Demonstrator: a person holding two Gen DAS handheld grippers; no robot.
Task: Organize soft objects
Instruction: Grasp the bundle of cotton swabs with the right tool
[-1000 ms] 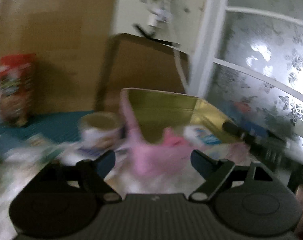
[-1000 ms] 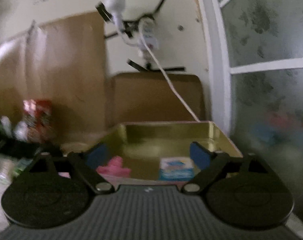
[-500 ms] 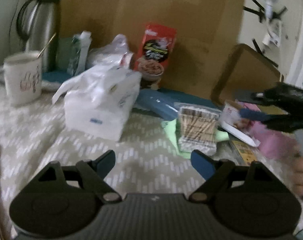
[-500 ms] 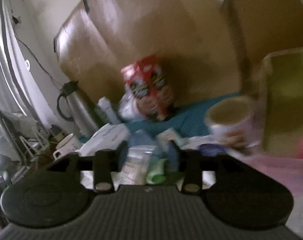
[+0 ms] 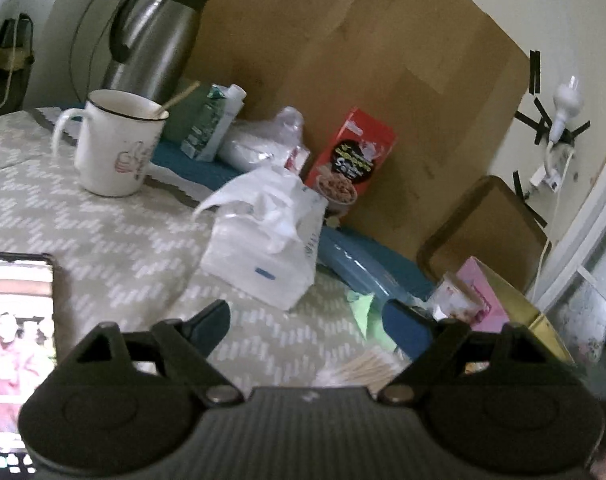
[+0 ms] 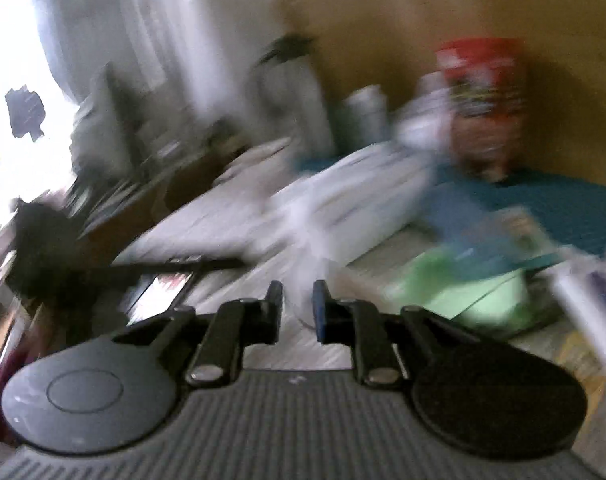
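One soft tissue pack (image 5: 263,248) is catalogued: light, crushable, best pinched at its wrapper; left tongs (image 5: 303,320) gaped empty, right tongs (image 6: 297,312) narrowed, contents indiscernible.

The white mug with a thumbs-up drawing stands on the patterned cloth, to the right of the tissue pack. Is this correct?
Not quite. In the left wrist view the white mug stands on the patterned cloth, but to the left of the tissue pack, not to the right.

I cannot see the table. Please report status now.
Left gripper open, empty. Right gripper nearly shut, contents unclear from blur. Tissue pack ahead on table, untouched. Mug stands beyond.
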